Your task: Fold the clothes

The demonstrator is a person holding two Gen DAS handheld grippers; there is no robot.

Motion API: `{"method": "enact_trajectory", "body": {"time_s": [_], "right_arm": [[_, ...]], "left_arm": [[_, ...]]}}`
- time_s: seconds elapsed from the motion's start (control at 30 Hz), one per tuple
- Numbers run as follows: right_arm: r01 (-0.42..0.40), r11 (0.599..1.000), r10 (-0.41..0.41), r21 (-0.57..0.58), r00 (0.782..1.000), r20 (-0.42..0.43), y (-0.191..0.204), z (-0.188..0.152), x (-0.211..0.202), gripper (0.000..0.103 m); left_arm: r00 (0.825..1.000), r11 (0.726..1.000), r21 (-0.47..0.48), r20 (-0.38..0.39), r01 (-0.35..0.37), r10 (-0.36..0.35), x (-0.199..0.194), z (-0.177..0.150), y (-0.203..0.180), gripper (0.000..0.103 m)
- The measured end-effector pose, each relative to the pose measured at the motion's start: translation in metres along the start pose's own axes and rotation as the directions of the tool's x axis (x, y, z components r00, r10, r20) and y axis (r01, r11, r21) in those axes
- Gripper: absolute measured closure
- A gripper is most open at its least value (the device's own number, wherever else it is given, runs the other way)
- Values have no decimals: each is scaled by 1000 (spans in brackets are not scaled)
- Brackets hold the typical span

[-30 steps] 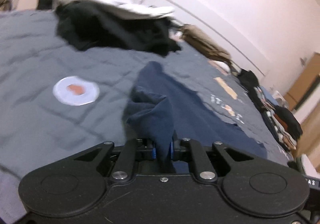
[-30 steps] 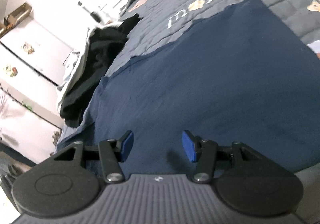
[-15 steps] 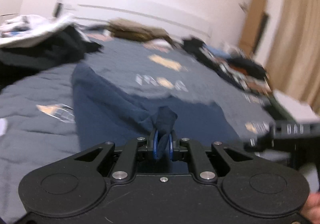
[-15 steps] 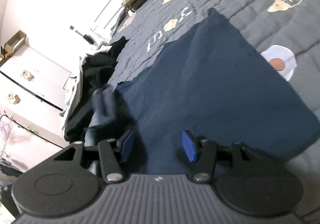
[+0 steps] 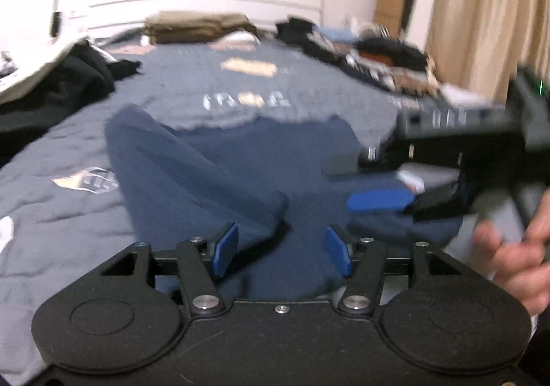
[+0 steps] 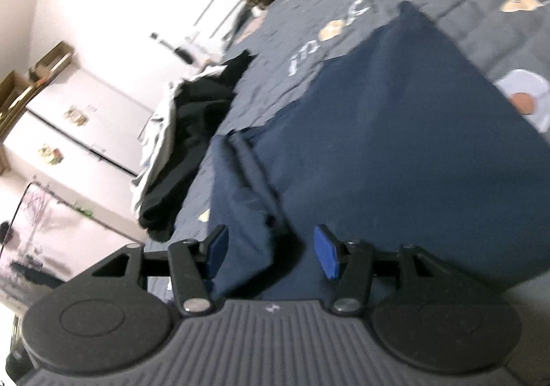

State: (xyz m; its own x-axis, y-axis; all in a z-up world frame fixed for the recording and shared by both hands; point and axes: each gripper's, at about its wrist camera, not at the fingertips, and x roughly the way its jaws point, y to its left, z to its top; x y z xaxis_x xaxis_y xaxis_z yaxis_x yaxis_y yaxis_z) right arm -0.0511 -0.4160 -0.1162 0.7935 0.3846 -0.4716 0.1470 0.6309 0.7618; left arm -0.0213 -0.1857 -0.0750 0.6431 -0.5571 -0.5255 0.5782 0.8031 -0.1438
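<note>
A navy garment point(image 5: 240, 159) lies spread on the grey quilt point(image 5: 192, 90), with one side folded over its middle as a long strip point(image 5: 192, 176). My left gripper point(image 5: 282, 252) hovers at the strip's near end. Its jaws are opening, and the cloth lies loose between the blue pads without being pressed. In the right wrist view the same garment point(image 6: 395, 145) fills the middle, its folded strip point(image 6: 240, 186) running toward my right gripper point(image 6: 271, 250). That gripper is open just above the fabric, holding nothing. One of its blue pads point(image 5: 378, 200) also shows at the right of the left wrist view.
A heap of black and white clothes point(image 5: 51, 83) sits on the bed's left side. Folded olive fabric point(image 5: 199, 26) lies by the headboard, and stacked clothes point(image 5: 378, 55) line the right edge beside a curtain point(image 5: 488, 7). A person's hand point(image 5: 515, 248) holds the right gripper.
The left gripper carried a pinched edge of the navy garment across onto its middle, then let go as its jaws spread. The right gripper stayed open and shifted slightly.
</note>
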Motion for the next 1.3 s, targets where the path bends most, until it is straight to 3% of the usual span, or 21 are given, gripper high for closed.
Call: {"method": "enact_trajectory", "body": {"time_s": [0.23,0.4,0.6,0.63,0.7,0.73,0.8,0.93,1.07,1.2,1.3], "right_arm": [[18,1000,-19,-22,999,-32,15,-11,37,46],[36,999,-36,8,999,-41,14,-17,60,45],[-19,997,20,75,1000,-11,9,-21,77,45],[-18,997,19,68,1000,-13,9,-21,80,47],[-6,997,7,77,1000,-7,8,-21,83,67],[-4,996,4,86,1000,-2,7,-21,84,89],[-12,995,11,98,1000,8,6,-20,81,93],[-51,996,47,77,997,54,17,-13,65,95],[-51,996,46,70,996,79,25,-8,46,95],[-21,992,6,121,993,120,14,-8,17,96],[11,989,-36,148,985,169,7,-8,-8,96]], "left_arm": [[997,992,-92,1,-82,83,-8,4,33,40],[996,992,-81,-9,-92,91,-9,3,41,40],[994,993,-63,-21,-105,104,-14,-5,49,40],[994,993,-53,-21,-107,106,-14,-6,49,40],[994,994,-24,-21,-111,110,-14,-8,46,40],[993,994,0,-23,-112,112,-13,-9,43,40],[991,988,81,-24,-128,130,-11,-12,34,39],[982,942,285,7,-180,186,-1,-22,7,39],[975,898,381,55,-221,217,10,-26,-10,39],[966,809,529,100,-255,240,17,-34,-29,39],[967,773,584,112,-249,228,20,-39,-40,39]]}}
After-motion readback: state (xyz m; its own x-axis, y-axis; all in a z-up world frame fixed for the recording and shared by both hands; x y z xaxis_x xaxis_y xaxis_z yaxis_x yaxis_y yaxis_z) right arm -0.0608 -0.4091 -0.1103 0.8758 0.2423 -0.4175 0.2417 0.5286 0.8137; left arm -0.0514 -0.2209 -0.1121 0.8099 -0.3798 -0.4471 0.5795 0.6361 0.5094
